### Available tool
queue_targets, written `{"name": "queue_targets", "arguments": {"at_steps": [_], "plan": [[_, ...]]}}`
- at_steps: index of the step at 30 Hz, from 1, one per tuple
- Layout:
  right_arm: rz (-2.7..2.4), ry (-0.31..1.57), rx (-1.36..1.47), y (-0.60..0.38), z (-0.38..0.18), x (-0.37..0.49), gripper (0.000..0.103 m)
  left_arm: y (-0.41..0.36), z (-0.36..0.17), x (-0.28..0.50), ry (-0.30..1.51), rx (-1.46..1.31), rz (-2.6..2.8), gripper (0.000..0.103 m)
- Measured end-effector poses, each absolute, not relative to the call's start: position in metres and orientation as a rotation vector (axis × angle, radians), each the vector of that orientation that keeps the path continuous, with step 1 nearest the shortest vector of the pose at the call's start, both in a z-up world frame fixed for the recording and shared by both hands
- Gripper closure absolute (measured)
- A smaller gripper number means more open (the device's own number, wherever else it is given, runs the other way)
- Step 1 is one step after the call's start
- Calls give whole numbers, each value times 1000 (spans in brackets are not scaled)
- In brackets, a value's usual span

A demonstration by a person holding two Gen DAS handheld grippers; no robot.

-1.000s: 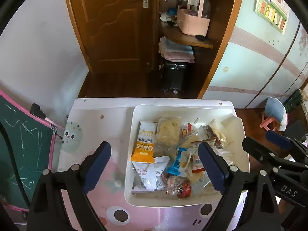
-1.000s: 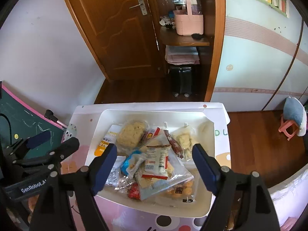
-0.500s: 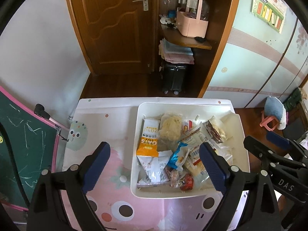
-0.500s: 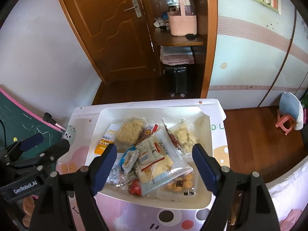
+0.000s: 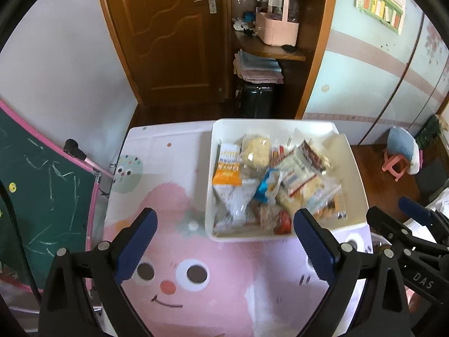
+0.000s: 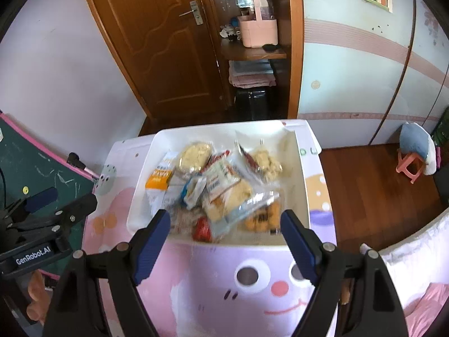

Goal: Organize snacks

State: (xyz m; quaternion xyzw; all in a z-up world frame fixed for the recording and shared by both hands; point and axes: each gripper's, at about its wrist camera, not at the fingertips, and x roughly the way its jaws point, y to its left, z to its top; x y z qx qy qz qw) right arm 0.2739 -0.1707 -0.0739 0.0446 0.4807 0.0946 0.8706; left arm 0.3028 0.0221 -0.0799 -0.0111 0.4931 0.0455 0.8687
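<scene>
A white tray (image 5: 357, 177) (image 6: 304, 185) full of several snack packets stands on the far half of a small table with a pink cartoon cover (image 5: 196, 280) (image 6: 252, 303). Among the packets are an orange-and-white one (image 5: 227, 168) (image 6: 160, 177), a blue one (image 5: 266, 185), and a round pale cake in clear wrap (image 5: 255, 151) (image 6: 195, 154). My left gripper (image 5: 224, 238) hovers over the table just short of the tray, its jaws opening, nothing between them. My right gripper (image 6: 226, 237) hangs over the tray's near rim, open and empty.
A green chalkboard with a pink frame (image 5: 42, 182) leans at the table's left. Behind stand a wooden door (image 5: 165, 36), a shelf with a pink basket (image 5: 277, 25) and a black suitcase (image 5: 258, 101). A small pink stool (image 6: 412, 163) sits on the wooden floor at right.
Both grippers have drawn back from over the tray toward the near side of the table, so the tray now lies farther away. The left jaws stand a little wider.
</scene>
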Motion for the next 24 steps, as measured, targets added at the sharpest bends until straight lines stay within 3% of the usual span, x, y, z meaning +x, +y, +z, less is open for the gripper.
{"name": "queue_targets", "arguments": {"at_steps": [24], "plan": [[279, 976, 144, -152, -26, 135, 21, 34, -38, 156, 1018, -26, 84, 3]]}}
